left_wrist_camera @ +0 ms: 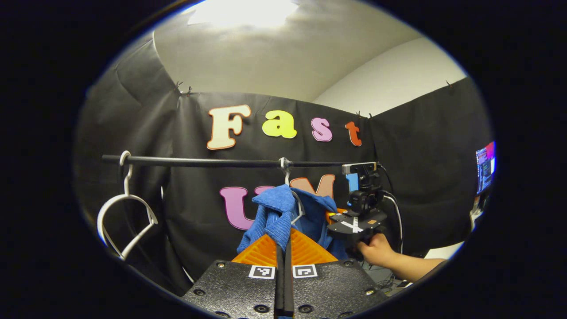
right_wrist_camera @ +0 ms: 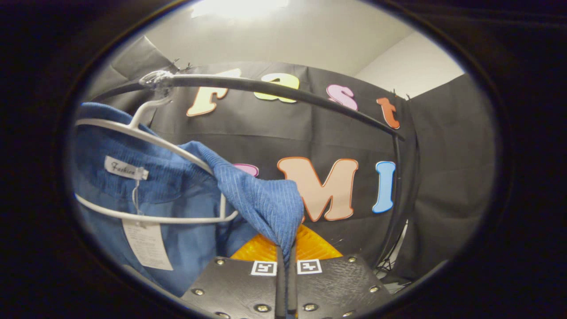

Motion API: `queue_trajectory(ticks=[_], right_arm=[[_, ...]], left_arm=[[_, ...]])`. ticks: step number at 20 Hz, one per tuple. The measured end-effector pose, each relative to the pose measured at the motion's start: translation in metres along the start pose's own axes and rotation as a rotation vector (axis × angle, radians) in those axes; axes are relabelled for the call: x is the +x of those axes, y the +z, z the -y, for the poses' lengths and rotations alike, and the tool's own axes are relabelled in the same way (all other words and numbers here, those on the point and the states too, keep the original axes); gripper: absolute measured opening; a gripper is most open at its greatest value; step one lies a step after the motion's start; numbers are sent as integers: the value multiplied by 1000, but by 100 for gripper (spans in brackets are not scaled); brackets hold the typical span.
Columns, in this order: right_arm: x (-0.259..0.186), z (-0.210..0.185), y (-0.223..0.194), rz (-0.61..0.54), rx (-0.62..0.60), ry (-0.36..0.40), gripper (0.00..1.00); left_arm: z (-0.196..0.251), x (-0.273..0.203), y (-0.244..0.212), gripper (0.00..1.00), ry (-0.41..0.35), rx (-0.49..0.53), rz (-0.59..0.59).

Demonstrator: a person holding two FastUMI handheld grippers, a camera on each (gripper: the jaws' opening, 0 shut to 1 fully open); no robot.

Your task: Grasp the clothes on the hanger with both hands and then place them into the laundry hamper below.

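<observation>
Left gripper view, lower centre: the left hand-held gripper is clenched, its fingers pressed together on a fold of the blue garment. The garment hangs on a white hanger just above, at frame centre. The hanger's hook sits on a black rail that runs across the middle of the frame. A second white hanger, bare, hangs from the same rail at the left of the frame. At the right of centre, a hand holds the right hand-held gripper against the far side of the garment.

Right gripper view, lower centre: the right hand-held gripper is clenched on a corner of the blue garment, which rises from between the fingers toward the left of the frame. The rest of the garment fills the left of the frame on the white hanger, with two white tags on its inner side. The hanger's hook meets the black rail at upper left.
</observation>
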State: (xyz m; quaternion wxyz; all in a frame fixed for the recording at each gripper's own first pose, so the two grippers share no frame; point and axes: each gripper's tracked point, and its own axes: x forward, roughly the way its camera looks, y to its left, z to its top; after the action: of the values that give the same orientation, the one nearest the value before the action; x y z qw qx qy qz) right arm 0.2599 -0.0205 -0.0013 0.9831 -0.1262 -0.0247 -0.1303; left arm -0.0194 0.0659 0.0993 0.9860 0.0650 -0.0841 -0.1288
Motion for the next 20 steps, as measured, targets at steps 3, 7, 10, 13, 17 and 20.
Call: queue_trajectory(ticks=[3, 7, 10, 13, 17, 20], right_arm=[[11, 2, 6, 1, 9, 4, 2], [40, -2, 0, -20, 10, 16, 7], [62, -13, -6, -42, 43, 56, 3], [83, -19, -18, -72, 64, 64, 2], [106, -11, -19, -49, 62, 13, 2], [118, -5, -18, -20, 39, -25, 2]], left_arm=[[-18, 2, 8, 0, 63, 65, 25], [-49, 0, 12, 0, 134, 68, 26], [-77, -2, 2, 0, 191, 53, 22], [-88, -1, -18, 0, 216, 54, -16], [-93, 7, -40, 0, 226, 71, -38], [-90, 18, -52, 0, 206, 38, -44]])
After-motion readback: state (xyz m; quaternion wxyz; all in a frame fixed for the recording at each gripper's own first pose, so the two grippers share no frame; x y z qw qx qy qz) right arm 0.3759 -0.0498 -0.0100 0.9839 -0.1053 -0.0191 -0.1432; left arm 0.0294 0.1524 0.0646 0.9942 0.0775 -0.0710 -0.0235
